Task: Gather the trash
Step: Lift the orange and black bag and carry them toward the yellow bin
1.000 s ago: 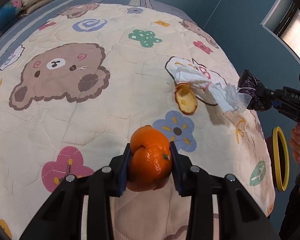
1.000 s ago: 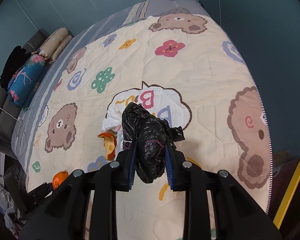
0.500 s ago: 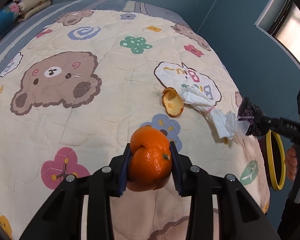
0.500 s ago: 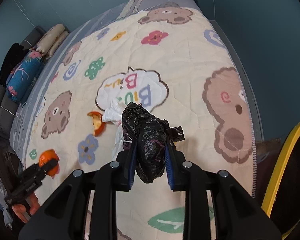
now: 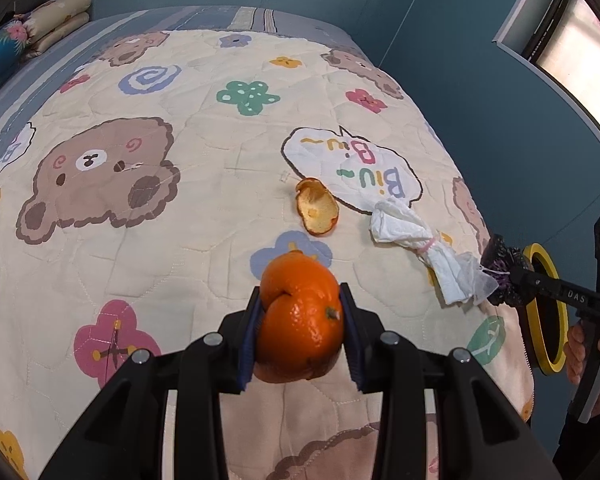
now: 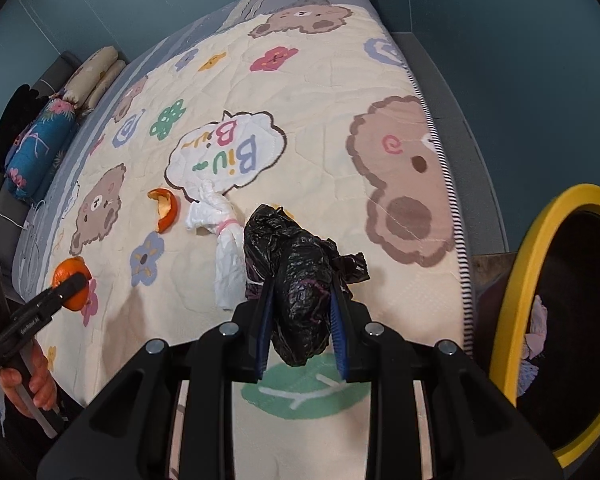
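Note:
My left gripper (image 5: 300,320) is shut on an orange peel ball (image 5: 299,322) and holds it above the quilt; it also shows in the right wrist view (image 6: 71,282). My right gripper (image 6: 302,312) is shut on a crumpled black plastic bag (image 6: 298,276), held over the bed's right edge; the bag also shows in the left wrist view (image 5: 502,276). A loose orange peel (image 5: 315,208) and a twisted white tissue (image 5: 424,248) lie on the quilt. A yellow-rimmed bin (image 6: 540,320) stands beside the bed, right of the bag.
The bed carries a cream quilt (image 5: 140,240) with bears and flowers. Pillows (image 6: 40,136) lie at its far end. Blue walls (image 6: 520,60) close in on the bed's right side. The bin holds some trash (image 6: 534,332).
My right gripper with the black bag has drawn back toward the bed's right edge, bringing the yellow bin into view. My left gripper has pulled back slightly with the orange.

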Motion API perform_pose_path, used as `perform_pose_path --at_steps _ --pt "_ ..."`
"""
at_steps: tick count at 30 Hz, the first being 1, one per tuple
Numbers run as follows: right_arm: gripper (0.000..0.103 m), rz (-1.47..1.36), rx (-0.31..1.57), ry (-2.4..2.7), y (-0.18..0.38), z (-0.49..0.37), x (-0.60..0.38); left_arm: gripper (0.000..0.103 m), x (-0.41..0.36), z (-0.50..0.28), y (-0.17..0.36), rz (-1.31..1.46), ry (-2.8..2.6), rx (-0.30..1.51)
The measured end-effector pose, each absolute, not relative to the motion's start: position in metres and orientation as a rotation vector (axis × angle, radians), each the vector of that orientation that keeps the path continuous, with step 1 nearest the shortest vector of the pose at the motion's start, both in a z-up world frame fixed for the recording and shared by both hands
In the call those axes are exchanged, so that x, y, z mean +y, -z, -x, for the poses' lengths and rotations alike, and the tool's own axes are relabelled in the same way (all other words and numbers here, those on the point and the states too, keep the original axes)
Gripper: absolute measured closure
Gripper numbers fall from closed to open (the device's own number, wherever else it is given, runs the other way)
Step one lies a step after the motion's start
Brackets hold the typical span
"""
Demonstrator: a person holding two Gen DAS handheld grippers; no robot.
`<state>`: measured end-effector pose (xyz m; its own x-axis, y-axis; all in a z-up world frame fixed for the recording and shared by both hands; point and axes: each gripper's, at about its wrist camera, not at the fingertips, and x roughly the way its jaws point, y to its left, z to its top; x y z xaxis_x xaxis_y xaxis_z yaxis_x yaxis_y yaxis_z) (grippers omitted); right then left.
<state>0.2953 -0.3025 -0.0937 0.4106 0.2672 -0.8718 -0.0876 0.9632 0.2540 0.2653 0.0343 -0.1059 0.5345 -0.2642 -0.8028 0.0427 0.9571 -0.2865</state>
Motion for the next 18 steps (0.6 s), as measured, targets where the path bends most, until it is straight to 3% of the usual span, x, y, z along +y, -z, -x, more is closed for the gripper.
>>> perform_pose_path --at_steps 18 --pt "0.070 -0.155 1.192 -0.274 0.123 -0.257 -0.312 0.069 0.010 -0.259 0.095 0.213 0.212 0.982"
